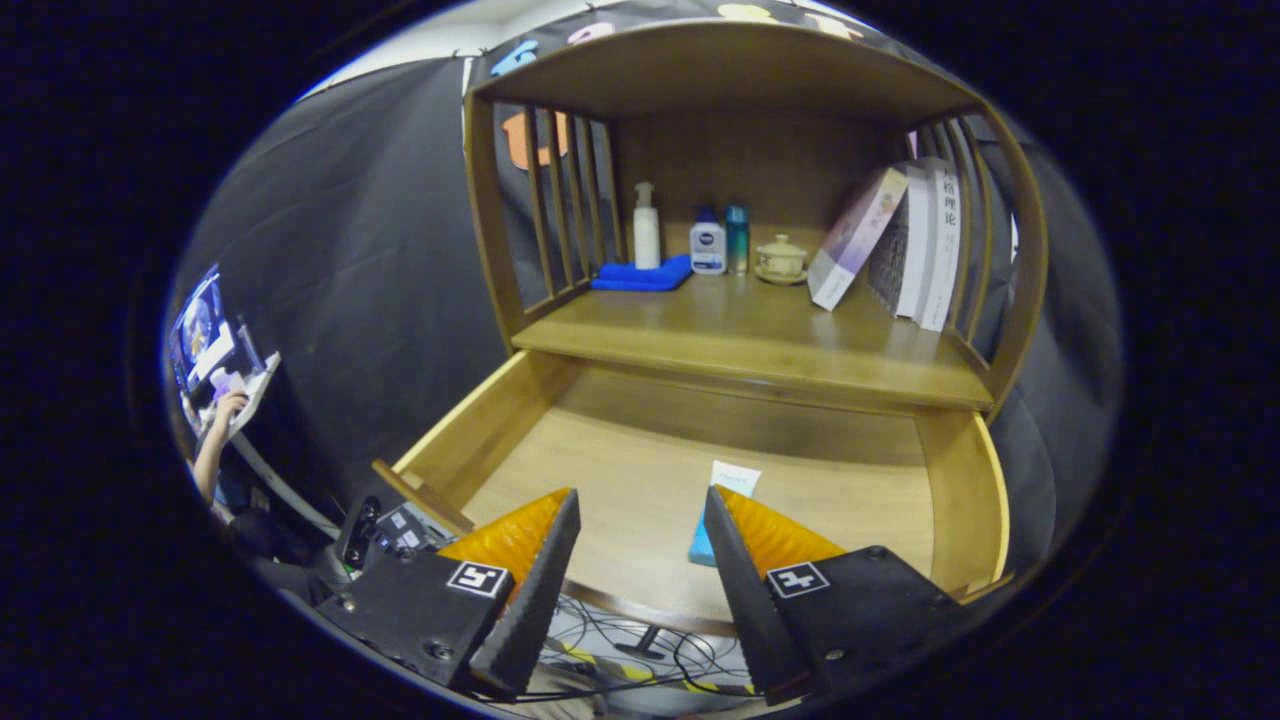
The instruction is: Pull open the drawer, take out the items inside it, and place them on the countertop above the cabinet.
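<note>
Hovering spread wide and empty over the already pulled-out pale wooden drawer (pixel 640 470), the tongs (pixel 640 525) pointed at a small blue-and-white packet (pixel 722 505) lying inside by one finger, not yet lifted to the wooden table (pixel 740 340) above.

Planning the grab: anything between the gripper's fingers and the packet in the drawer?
Nothing: gripper open, packet beside one finger, bare drawer floor between.

Counts on the cabinet and in its drawer

One gripper (pixel 640 510) with fingers spread; one drawer (pixel 960 490) with one packet (pixel 722 500); three bottles (pixel 647 228); one blue cloth (pixel 640 276); one lidded cup (pixel 781 258); several books (pixel 900 245).
</note>
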### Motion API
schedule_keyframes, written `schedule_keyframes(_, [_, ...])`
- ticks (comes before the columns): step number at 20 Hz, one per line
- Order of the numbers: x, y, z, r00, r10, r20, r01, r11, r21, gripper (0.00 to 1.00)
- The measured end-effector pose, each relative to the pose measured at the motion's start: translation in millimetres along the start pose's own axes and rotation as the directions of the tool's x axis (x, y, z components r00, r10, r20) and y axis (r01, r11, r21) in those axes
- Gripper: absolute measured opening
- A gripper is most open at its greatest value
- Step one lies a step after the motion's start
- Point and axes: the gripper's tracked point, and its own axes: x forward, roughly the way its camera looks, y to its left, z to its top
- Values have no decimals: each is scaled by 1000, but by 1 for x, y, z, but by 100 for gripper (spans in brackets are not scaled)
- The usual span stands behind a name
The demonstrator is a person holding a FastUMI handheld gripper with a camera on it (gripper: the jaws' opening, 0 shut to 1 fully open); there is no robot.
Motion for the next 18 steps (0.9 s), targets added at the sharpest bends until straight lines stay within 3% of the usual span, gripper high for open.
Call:
schedule_keyframes(6, [47, -15, -12, 974, -2, -227, 5, 1000, 11, 80])
schedule_keyframes(10, [66, -28, -31, 935, -60, -351, 49, 998, -40, 80])
schedule_keyframes(18, [85, -44, -60, 846, -112, -521, 142, 990, 18, 80])
